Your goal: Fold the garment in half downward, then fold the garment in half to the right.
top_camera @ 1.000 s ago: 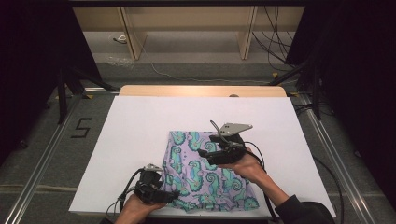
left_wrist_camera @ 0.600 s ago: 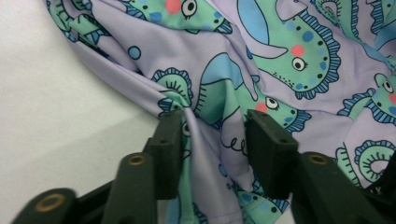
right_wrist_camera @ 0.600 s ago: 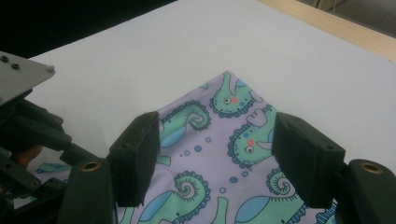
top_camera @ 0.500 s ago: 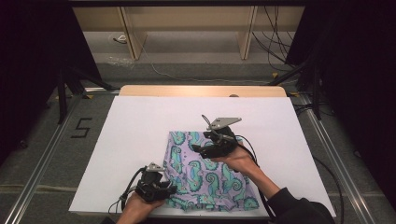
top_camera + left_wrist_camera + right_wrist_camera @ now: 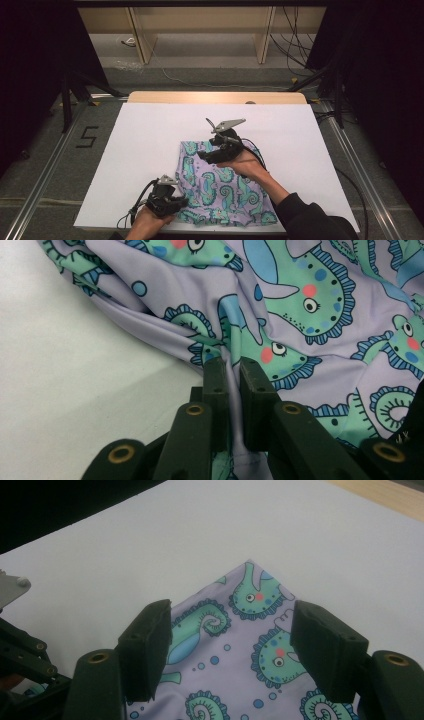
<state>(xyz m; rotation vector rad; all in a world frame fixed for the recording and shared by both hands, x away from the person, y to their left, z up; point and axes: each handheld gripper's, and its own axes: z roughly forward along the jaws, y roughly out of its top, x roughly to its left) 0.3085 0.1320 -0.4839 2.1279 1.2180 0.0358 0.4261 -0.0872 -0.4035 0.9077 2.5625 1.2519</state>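
A lilac cloth printed with green seahorses lies rumpled on the white surface, toward its near edge and a little right of the middle. At the cloth's near left edge the left gripper has a raised fold pinched between its jaws, which have just been closing and now stand almost together with the fabric pressed between them. The right gripper hovers over the cloth's far corner, its jaws well apart with the printed fabric below the gap and nothing held.
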